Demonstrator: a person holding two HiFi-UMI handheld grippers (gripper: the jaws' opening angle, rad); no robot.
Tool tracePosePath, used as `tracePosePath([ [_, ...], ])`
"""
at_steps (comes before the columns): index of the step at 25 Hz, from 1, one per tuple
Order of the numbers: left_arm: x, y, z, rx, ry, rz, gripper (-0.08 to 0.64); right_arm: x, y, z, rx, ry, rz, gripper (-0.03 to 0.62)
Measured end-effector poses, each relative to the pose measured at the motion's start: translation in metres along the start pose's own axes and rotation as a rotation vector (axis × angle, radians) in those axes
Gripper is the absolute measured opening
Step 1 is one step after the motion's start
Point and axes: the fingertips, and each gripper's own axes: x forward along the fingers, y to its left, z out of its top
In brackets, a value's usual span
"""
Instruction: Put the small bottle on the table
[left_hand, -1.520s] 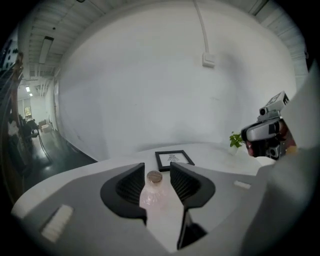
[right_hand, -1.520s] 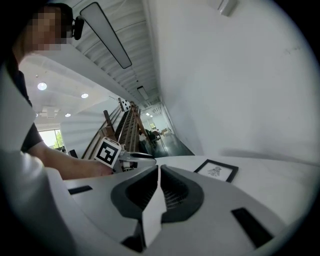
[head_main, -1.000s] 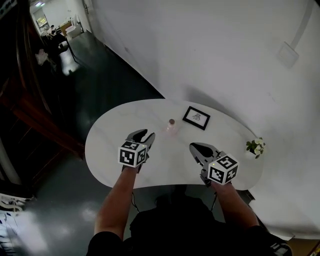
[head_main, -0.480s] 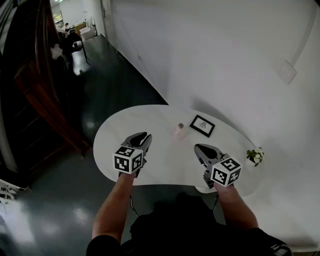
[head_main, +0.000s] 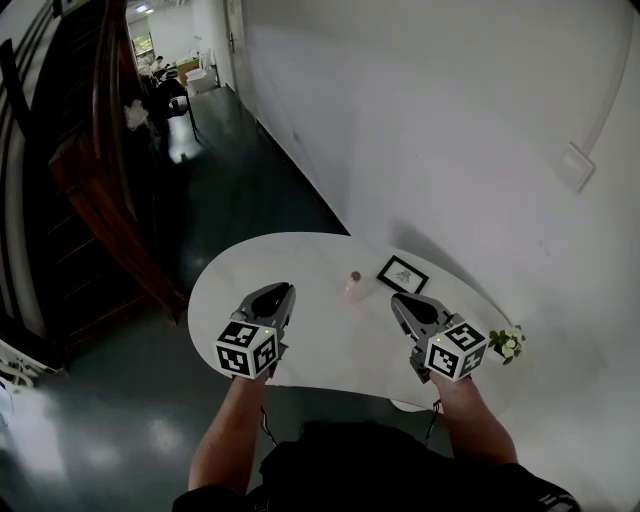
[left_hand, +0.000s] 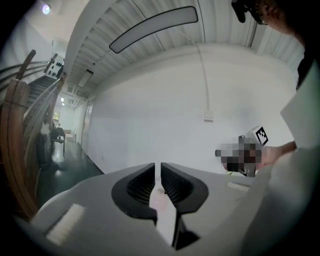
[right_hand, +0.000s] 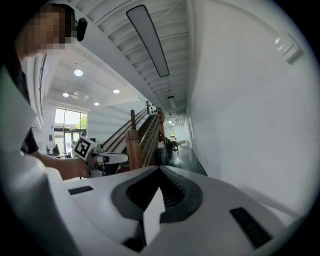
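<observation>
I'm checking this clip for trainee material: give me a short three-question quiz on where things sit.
1. True or false: the small bottle stands upright on the table.
2. Which sits by the table's right edge? A) plant B) framed picture C) bottle
3. What does the right claw hold?
Key: 1 true; 2 A; 3 nothing, its jaws are together.

Small bottle (left_hand: 158, 199): blurred pink sliver only, left gripper view. Framed picture (head_main: 402, 274): print too small to tell.
</observation>
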Motion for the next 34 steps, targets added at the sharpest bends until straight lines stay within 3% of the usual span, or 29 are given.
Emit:
tracePosePath([
  [6, 0.004, -0.032, 0.021, 0.046, -0.061, 0.057, 0.032, -0.03, -0.021, 0.017, 0.007, -0.039, 0.031, 0.011],
  [12, 0.013, -0.046, 0.014, 0.049, -0.015, 0.055, 0.029, -0.036, -0.026, 0.013, 0.003, -0.043, 0.062, 0.011],
  [24, 0.012, -0.026, 0.006, 0.029, 0.017, 0.11, 0.025, -0.02, -0.015, 0.011, -0.009, -0.038, 0.097, 0.011],
  [34, 0.008, -0.02, 0.004, 0.015, 0.014, 0.108, 0.023, -0.018, -0.007, 0.014, -0.02, -0.035, 0.103, 0.011],
])
